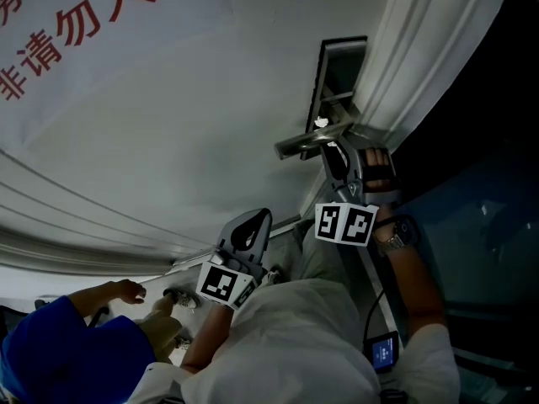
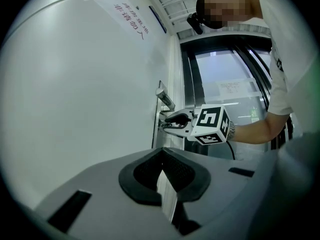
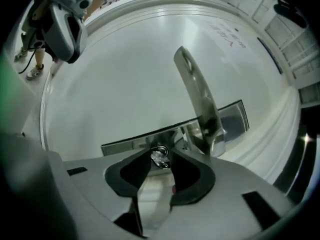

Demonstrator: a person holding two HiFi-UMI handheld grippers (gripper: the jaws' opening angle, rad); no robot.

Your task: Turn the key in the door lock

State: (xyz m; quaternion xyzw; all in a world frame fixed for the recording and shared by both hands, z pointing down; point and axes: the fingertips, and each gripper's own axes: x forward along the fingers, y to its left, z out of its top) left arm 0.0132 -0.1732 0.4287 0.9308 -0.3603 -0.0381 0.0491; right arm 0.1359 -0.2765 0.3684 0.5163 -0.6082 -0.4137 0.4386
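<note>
At the left edge of the head view a person in blue [image 1: 59, 356] stands close to the white door [image 1: 194, 141], which fills most of the picture and carries red lettering [image 1: 59, 32]. The left hand-held gripper [image 2: 161, 156] hangs off the door face, its pads pressed together on nothing. Further right, the right hand-held gripper [image 3: 161, 160] is up against the metal lock plate [image 3: 125, 145]. Its jaws are spread, with the head of the key [image 3: 159, 157] between the pads and a gap on each side. The key sits in the plate and sticks straight out of the door toward that gripper. Just beside it the lever handle [image 3: 197, 99] slants across the door face. Pale door-frame moulding [image 1: 421, 49] and dark glass [image 1: 480, 192] follow on the right.
</note>
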